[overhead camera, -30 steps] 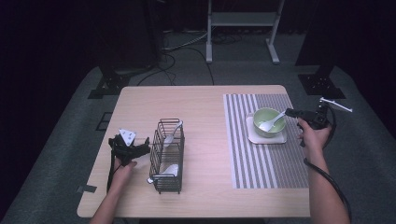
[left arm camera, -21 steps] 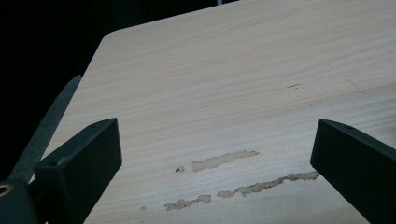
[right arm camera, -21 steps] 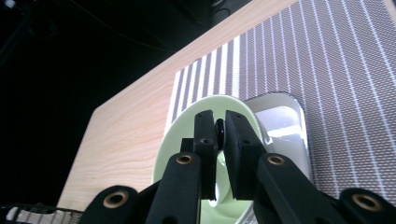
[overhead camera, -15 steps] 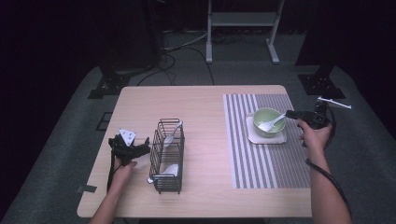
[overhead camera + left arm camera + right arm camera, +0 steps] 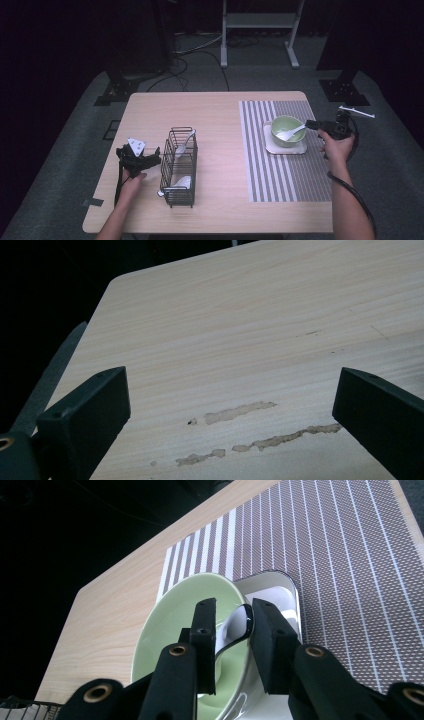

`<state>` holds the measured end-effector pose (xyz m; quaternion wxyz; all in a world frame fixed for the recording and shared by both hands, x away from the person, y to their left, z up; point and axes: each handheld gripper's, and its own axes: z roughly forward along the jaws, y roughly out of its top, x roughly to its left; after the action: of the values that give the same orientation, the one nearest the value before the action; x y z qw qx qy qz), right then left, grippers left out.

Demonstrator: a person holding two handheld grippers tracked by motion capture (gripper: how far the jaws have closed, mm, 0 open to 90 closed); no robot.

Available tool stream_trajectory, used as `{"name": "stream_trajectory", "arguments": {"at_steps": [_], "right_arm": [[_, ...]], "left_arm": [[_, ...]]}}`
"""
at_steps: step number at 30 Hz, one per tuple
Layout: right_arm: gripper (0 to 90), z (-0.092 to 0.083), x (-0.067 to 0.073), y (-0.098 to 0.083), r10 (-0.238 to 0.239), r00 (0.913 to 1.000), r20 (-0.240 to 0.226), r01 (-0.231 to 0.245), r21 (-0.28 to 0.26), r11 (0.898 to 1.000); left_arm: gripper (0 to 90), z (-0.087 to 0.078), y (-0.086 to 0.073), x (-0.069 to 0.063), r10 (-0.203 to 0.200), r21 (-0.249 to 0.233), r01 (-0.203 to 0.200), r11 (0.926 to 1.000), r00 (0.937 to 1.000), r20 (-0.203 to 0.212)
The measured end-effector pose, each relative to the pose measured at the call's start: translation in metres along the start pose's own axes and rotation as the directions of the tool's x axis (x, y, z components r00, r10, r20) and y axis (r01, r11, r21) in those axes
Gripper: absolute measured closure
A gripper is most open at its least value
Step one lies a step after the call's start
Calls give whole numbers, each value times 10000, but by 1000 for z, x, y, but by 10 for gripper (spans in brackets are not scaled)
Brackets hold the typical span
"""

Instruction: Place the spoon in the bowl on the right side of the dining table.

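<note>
A: Two black jaws of the right tool (image 5: 231, 645) have just been opening, now narrowly parted, and the white spoon (image 5: 288, 133) sits loose between them, its bowl down in the glossy green bowl (image 5: 287, 131).

B: So it's released, I'd judge. Beneath?

A: A white square dish (image 5: 285, 147) on a striped woven placemat (image 5: 285, 175). The left tool (image 5: 146, 161) gapes wide over the pale wood-grain worktop (image 5: 240, 330), beside a wire rack (image 5: 178, 167).

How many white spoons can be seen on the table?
3. One spoon lies in the green bowl on the striped mat; two sit in the wire rack, an upper spoon and a lower spoon. The rack's wires could hide more.
</note>
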<state>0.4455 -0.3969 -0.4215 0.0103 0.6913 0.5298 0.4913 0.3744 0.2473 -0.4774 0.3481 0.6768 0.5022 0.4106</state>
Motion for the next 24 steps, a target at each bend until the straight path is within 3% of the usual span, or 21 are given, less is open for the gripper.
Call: {"name": "stream_trajectory", "arguments": {"at_steps": [16, 24], "right_arm": [[643, 1, -15, -12, 216, 9996, -162, -216, 22, 9998], [593, -4, -14, -17, 118, 9993, -349, -116, 67, 9999]], "left_arm": [[10, 0, 0, -1, 57, -9, -57, 10000, 10000, -31], [10, -1, 0, -2, 180, -31, -180, 9998, 9998, -20]]}}
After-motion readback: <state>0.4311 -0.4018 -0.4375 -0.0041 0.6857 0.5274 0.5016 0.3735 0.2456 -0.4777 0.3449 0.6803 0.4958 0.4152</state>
